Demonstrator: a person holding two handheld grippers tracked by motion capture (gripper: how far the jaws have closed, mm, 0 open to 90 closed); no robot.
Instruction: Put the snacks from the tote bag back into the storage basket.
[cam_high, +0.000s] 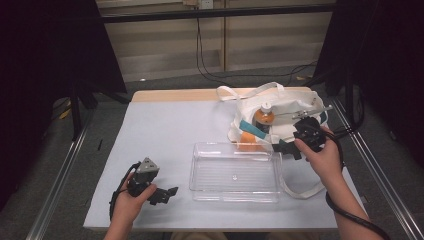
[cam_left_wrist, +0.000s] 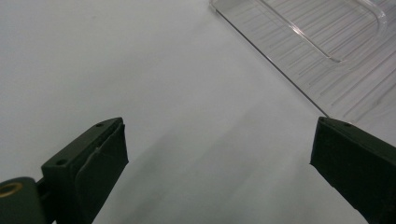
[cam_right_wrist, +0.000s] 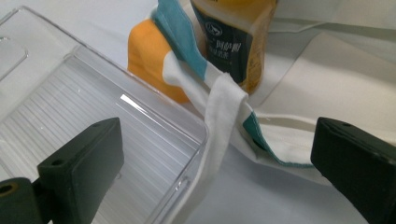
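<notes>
Jaws of your right gripper (cam_right_wrist: 217, 158) gape wide, empty, a bag strap (cam_right_wrist: 219, 116) between them, bottle (cam_right_wrist: 233, 37) ahead. Your left gripper (cam_left_wrist: 219, 154) gapes empty too, tray (cam_left_wrist: 327, 42) ahead-right.

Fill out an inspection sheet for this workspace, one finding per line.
Surface: pale table top, wooden strip along the far edge.
Job's things: clear plastic tray, empty; white tote bag holding an orange bottle and an orange object.
Clutter: nothing seen.
Grippers: left gripper open above bare table; right gripper open at the bag's mouth.
Cables: one trailing from each gripper; black cables on the floor behind.
Surroundings: dark curtains, metal frame rails.
</notes>
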